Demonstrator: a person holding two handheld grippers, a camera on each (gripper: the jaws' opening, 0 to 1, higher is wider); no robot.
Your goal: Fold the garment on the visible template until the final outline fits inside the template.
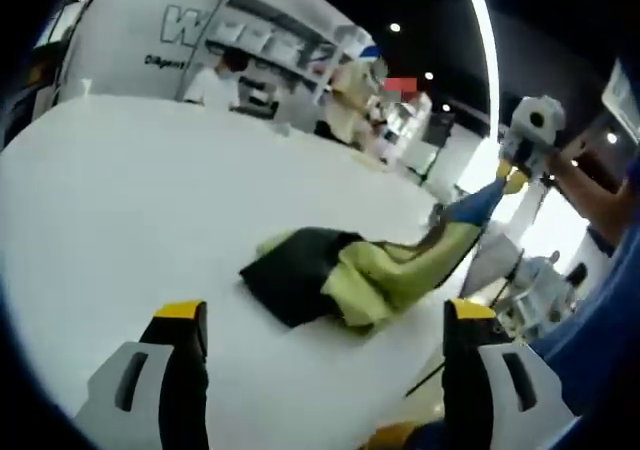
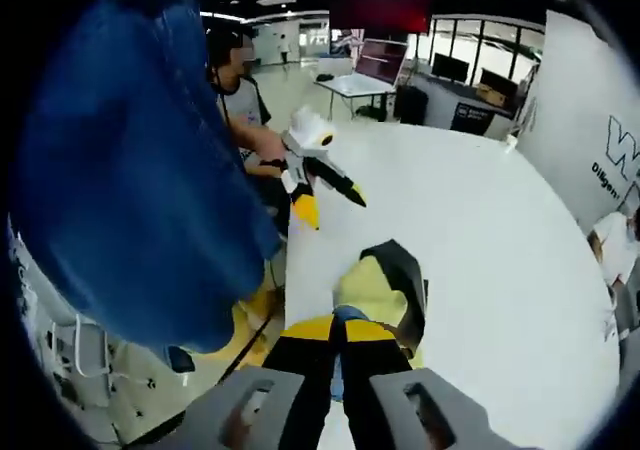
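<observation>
White table [image 1: 130, 200] holds one garment [image 1: 340, 275] — right gripper [image 2: 345, 335] clamps its edge, left gripper [image 1: 325, 320] gapes empty.

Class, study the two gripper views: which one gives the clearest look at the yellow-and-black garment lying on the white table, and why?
The left gripper view: the garment lies in the open on the white table, with one end lifted by the right gripper. In the right gripper view, the garment is partly hidden behind that gripper's closed jaws.

There is one garment [image 1: 340, 275] on one table [image 1: 130, 210]. There are two grippers, left [image 1: 325, 315] and right [image 2: 347, 332].
</observation>
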